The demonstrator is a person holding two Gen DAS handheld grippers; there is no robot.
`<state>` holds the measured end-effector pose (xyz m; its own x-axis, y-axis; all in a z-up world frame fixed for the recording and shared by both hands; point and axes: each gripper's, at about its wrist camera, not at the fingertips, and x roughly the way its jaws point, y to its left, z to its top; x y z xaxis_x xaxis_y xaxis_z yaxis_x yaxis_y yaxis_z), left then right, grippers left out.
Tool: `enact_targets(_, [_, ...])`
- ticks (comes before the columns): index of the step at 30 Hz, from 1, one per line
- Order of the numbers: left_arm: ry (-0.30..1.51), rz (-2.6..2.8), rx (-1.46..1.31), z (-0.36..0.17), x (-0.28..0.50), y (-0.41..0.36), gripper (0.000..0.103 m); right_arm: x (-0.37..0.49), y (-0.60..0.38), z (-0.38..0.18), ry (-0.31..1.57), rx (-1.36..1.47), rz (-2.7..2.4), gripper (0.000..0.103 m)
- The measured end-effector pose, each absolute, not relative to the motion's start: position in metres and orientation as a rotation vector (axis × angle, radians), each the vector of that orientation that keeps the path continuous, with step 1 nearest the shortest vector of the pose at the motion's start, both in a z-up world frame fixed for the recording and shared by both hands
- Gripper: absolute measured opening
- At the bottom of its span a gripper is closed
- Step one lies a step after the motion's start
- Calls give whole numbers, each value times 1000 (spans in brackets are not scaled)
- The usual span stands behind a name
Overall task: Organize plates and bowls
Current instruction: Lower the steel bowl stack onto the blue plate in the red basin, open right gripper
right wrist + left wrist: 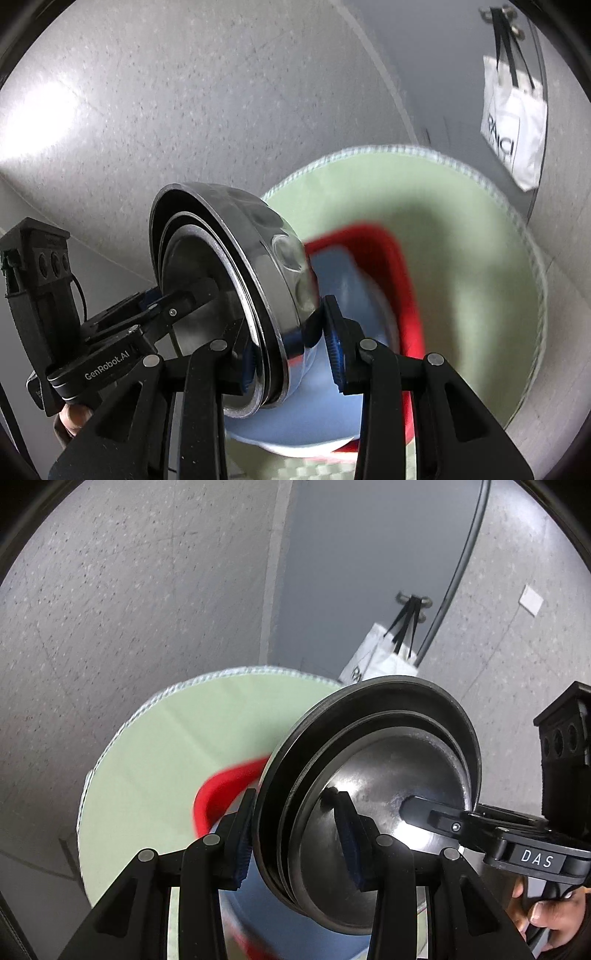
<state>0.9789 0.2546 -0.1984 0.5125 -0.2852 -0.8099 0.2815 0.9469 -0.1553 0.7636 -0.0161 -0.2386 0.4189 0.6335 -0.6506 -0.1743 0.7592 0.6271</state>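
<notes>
Left wrist view: left gripper (pixel 295 834) pinching the rim of the nested steel bowls (pixel 384 775), held tilted above the green mat (pixel 166 746) and red tray (pixel 218 797).

Right wrist view: right gripper (pixel 291 354) clamped across the same stack. Could slip, probably: smooth metal, steep tilt, inner bowls loose.

The nested bowls (pixel 388 775) look like polished metal, glossy and mirror-bright outside (pixel 273 266) (duller, faintly scuffed inside). Lower centre, a red tray (pixel 402 295) looks like smooth plastic. The pale green mat (pixel 166 746) is matt with a woven-looking edge; the speckled floor (pixel 129 590) has a slight sheen.
</notes>
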Motion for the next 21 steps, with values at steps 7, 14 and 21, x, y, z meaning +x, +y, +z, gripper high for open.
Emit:
enact_targets(7, [1066, -347, -7, -221, 977, 253, 37, 740, -1, -270, 1103, 501, 500, 32])
enact_targets(14, [1123, -347, -42, -239, 993, 245, 37, 741, 5, -292, 1155, 435, 446, 34])
enact_targets(21, [1132, -340, -47, -254, 1009, 243, 37, 744, 13, -287, 1128, 364, 393, 40])
